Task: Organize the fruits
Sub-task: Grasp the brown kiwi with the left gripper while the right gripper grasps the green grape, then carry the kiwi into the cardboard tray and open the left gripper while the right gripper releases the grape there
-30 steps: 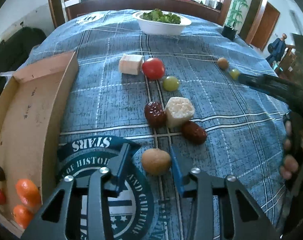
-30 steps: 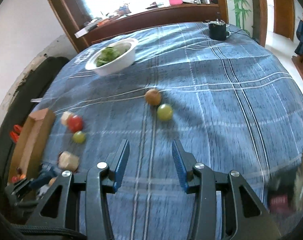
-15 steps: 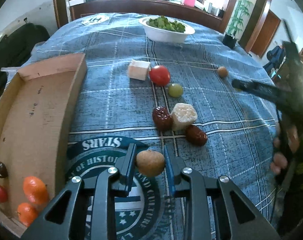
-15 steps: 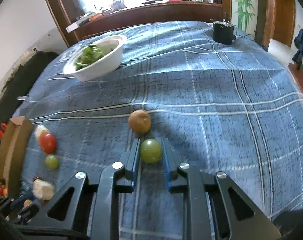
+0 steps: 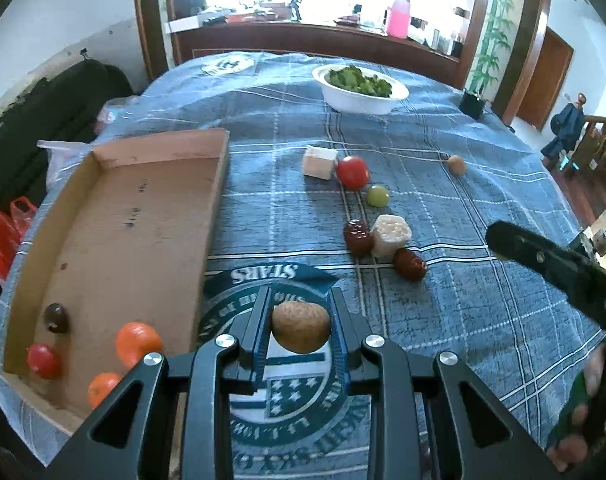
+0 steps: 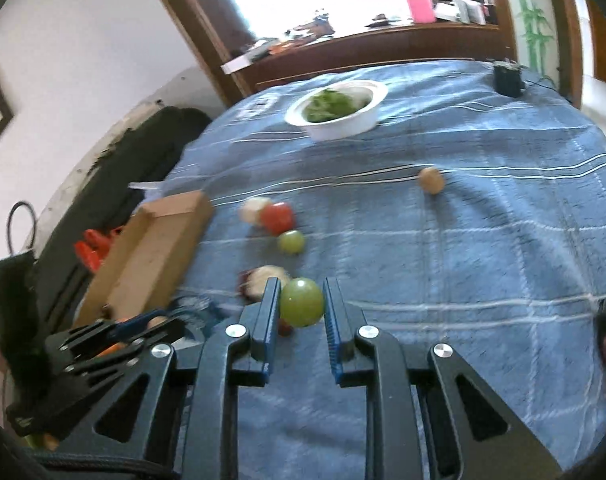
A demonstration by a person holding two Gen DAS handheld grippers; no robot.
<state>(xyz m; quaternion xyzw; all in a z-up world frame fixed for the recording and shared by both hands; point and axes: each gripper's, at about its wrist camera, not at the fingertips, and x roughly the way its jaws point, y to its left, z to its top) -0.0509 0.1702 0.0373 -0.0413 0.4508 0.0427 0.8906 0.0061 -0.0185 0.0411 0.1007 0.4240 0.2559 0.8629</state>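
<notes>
My left gripper (image 5: 301,320) is shut on a round brown fruit (image 5: 301,332) and holds it above the blue cloth, just right of the cardboard tray (image 5: 135,216). The tray holds two orange fruits (image 5: 138,342), a red one (image 5: 43,360) and a dark one (image 5: 56,317). My right gripper (image 6: 301,302) is shut on a green grape (image 6: 301,307), lifted over the cloth. On the cloth lie a red tomato (image 5: 353,172), a green grape (image 5: 378,195), two dark red dates (image 5: 358,236), two pale cubes (image 5: 391,234) and a small brown fruit (image 5: 456,164).
A white bowl of greens (image 5: 359,89) stands at the far side of the table. A small black box (image 5: 471,104) sits at the far right edge. The right gripper's arm (image 5: 559,268) crosses the right side of the left wrist view. Black and red bags (image 5: 7,232) lie left of the table.
Both grippers closed on their fruit, the left on the brown one, the right on the green grape, and lifted them. The right gripper has swung left toward the tray.
</notes>
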